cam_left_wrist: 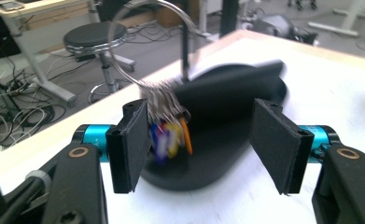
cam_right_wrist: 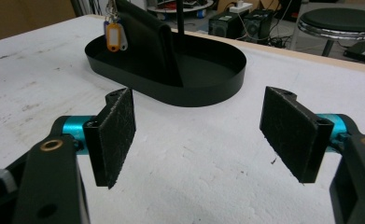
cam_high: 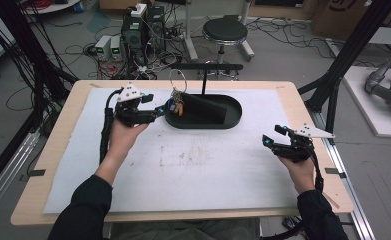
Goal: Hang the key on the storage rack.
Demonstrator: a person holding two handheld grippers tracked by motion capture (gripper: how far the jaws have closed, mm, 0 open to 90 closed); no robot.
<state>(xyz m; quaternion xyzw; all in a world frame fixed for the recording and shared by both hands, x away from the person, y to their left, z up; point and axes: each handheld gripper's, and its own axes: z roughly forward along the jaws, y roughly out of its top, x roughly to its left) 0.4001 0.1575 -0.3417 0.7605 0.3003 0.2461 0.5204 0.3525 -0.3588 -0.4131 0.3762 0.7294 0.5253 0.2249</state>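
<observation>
Nearest the camera in the high view were our two dark sleeves and hands, coming up from the bottom edge over the white mat [cam_high: 193,170] that covered the wooden worktop [cam_high: 58,150].

Our left tongs [cam_high: 159,109] reached toward the left end of the black oval tray [cam_high: 233,120] at the far middle of the mat. In the left gripper view the left tongs [cam_left_wrist: 208,140] stood released, their pads wide apart and pressing on nothing. The bunch of key tags [cam_left_wrist: 171,135], blue, yellow and orange, hung blurred just inside the left pad, close to it; whether it touched that pad we could not tell. The tags hung from a large wire ring [cam_left_wrist: 124,56] that rose above them beside a thin black upright post [cam_left_wrist: 185,46]. In the high view the key tags [cam_high: 177,106] hung over the left end of the tray, with the ring [cam_high: 178,80] above them.

Our right tongs [cam_high: 265,141] hovered near the right edge of the mat, well apart from the tray. In the right gripper view the right tongs [cam_right_wrist: 199,140] were also released, with bare mat between the pads, and the tray [cam_right_wrist: 208,88] and the tags [cam_right_wrist: 114,36] lay farther off.

A black folded piece [cam_high: 208,111] stood inside the tray. Behind the worktop stood a round stool [cam_high: 225,31] on a floor strewn with cables.
</observation>
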